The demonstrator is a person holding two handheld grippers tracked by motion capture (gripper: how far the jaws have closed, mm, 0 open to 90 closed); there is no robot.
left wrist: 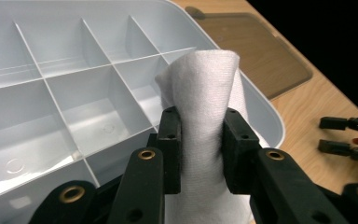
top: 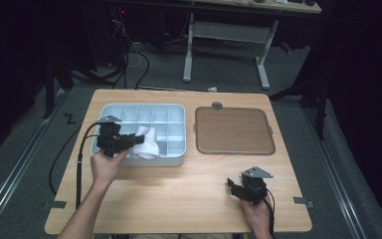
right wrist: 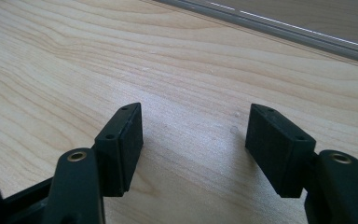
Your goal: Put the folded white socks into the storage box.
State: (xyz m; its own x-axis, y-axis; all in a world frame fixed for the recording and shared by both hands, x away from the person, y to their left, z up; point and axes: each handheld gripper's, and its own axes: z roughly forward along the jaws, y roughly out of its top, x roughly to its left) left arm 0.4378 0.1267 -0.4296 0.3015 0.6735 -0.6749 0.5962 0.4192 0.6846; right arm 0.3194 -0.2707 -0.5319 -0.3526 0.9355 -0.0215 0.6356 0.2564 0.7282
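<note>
A white rolled cloth (left wrist: 204, 121) is pinched between the jaws of my left gripper (left wrist: 200, 140), which is shut on it. From above, the cloth (top: 146, 142) hangs over the front middle compartments of a pale grey divided tray (top: 176, 110), with the left gripper (top: 129, 141) at the tray's front left. My right gripper (top: 235, 188) rests near the table's front right, open, its black pads (right wrist: 121, 144) wide apart above bare wood. That right gripper (left wrist: 349, 135) also appears far off at the right edge of the left gripper view.
A flat brown lid (top: 234, 130) with a small grey knob lies right of the tray. The light wooden table (top: 179, 194) has free room along its front. Cables and a desk frame (top: 263, 59) stand on the dark floor behind.
</note>
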